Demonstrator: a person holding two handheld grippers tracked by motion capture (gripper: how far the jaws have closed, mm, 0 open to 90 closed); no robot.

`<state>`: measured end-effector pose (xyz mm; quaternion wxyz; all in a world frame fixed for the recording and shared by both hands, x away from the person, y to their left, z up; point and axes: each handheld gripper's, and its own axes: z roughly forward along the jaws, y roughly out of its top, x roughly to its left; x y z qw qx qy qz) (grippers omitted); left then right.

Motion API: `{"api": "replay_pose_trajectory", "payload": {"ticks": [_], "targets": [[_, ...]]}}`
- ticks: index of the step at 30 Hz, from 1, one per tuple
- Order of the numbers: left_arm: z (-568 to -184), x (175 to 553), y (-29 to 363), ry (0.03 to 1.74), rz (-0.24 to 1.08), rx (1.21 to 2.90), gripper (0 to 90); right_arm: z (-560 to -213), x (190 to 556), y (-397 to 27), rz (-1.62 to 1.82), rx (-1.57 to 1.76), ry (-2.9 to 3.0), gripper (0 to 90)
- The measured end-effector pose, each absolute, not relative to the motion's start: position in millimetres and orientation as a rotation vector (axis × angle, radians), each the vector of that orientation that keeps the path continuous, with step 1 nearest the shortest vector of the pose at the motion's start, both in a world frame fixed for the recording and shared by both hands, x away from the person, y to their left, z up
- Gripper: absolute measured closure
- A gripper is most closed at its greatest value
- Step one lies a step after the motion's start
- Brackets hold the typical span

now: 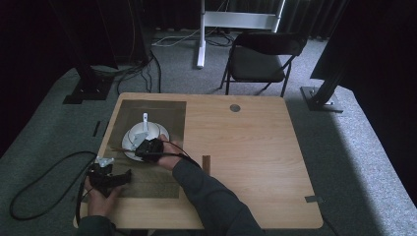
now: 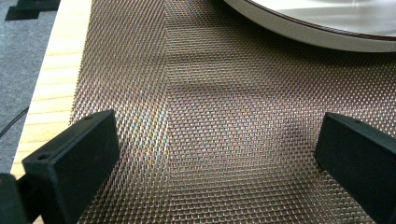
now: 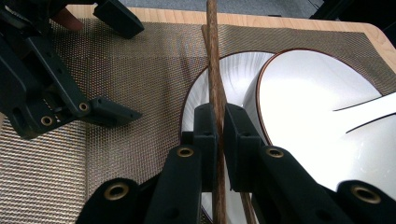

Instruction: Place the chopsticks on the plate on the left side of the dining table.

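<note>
High view: the right hand-held gripper point(image 1: 147, 147) sits left of centre over the white round plate point(image 1: 129, 150) on the brown woven mesh placemat point(image 1: 162, 110) covering the light wooden desk point(image 1: 246, 147); the left hand-held gripper point(image 1: 129, 174) lies lower left.

Left gripper view: its jaws stand spread over mesh.

Right gripper view: jaws pinch the brown wooden chopsticks point(image 3: 215, 70) (no readable writing), beside a white bowl point(image 3: 308, 107).

A black folding chair point(image 1: 263, 56) is being seen beyond the worktop point(image 1: 246, 162), on grey carpet point(image 1: 354, 162). A white stand point(image 1: 236, 22) is being flanked by black cables point(image 1: 147, 73). A small brown block point(image 1: 206, 164) is lying mid-worktop.
</note>
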<state>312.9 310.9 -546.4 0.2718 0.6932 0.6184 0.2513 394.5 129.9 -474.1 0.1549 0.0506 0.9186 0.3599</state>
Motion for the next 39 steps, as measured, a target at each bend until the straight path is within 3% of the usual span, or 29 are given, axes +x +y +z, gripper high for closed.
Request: {"api": "replay_pose_trajectory", "payload": {"ticks": [39], "targets": [[-546.4,312.9,310.9,1.665,0.676,1.867,0.2,-488.5,393.1,138.2,0.978,0.118,2.655,84.1]]}}
